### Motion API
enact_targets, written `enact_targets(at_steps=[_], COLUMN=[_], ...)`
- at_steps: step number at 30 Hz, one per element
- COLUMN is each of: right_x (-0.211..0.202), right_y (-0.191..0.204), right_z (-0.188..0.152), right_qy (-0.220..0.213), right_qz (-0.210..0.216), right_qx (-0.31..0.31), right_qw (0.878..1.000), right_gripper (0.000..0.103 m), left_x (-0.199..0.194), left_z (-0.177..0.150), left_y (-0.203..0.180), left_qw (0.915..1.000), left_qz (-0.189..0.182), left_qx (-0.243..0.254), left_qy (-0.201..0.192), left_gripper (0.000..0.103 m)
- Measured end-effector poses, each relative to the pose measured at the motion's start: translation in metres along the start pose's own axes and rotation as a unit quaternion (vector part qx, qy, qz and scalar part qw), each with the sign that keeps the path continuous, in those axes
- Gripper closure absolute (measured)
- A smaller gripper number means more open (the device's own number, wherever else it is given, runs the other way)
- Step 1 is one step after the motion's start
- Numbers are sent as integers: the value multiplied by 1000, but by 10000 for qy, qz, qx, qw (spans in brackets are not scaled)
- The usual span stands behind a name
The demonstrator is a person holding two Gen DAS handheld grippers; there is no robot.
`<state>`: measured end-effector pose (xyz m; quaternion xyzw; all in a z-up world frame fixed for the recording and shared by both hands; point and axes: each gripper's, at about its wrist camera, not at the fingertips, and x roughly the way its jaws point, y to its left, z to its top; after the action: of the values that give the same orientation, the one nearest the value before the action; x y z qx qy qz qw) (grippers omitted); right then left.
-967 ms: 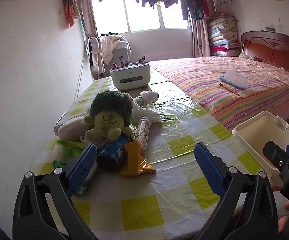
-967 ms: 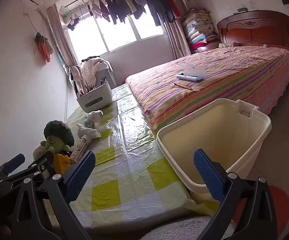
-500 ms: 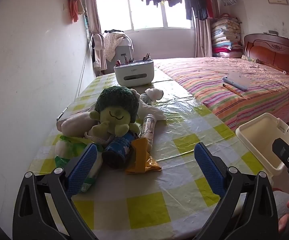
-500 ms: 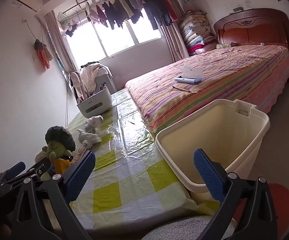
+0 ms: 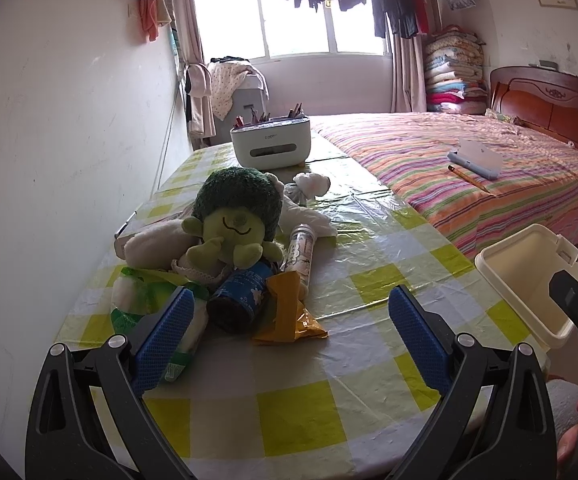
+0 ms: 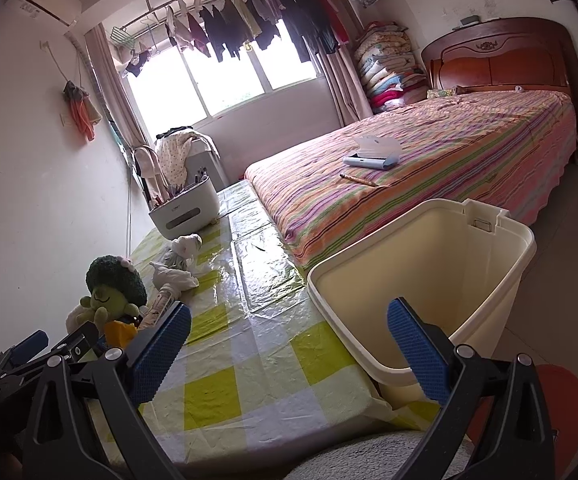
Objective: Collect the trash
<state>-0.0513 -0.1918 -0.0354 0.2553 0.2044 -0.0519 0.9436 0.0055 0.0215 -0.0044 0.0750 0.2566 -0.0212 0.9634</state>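
Observation:
A pile of trash lies on the checked table (image 5: 321,408): a yellow wrapper (image 5: 289,316), a dark blue can (image 5: 241,296) on its side, a clear printed tube (image 5: 300,252), a green and white bag (image 5: 145,300) and crumpled white tissue (image 5: 311,184). My left gripper (image 5: 289,332) is open and empty, just short of the pile. A cream bin (image 6: 429,280) stands beside the table's right edge; it also shows in the left wrist view (image 5: 529,280). My right gripper (image 6: 289,348) is open and empty, near the bin's front rim.
A green plush toy (image 5: 233,220) sits on the pile. A white pencil holder box (image 5: 271,144) stands at the table's far end. A striped bed (image 6: 429,168) runs along the right side. A wall borders the table on the left.
My left gripper has risen and drawn back slightly, so the pile sits further away. My right gripper's view has tilted slightly; the bin stays in place.

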Motion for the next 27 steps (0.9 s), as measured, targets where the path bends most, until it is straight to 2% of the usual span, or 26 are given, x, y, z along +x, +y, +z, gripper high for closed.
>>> enact_targets(at_steps=[5,13,27], right_x=[4,7,4], right_y=[3,0,1], right_z=[0,2,2], right_qy=[55,156,91], right_qz=[-141,-60,-50], right_qx=[29,91,39], right_qw=[9999,9998,9999], right_gripper=[7,7,7], left_x=[2,1,5], left_z=[1,1,0], left_y=[1,-2,4], left_qw=[10000,10000,9999], left_qz=[-11,43,63], left_qx=[-77,-40,-79], left_qy=[15,-73,15], left_gripper=[7,7,7])
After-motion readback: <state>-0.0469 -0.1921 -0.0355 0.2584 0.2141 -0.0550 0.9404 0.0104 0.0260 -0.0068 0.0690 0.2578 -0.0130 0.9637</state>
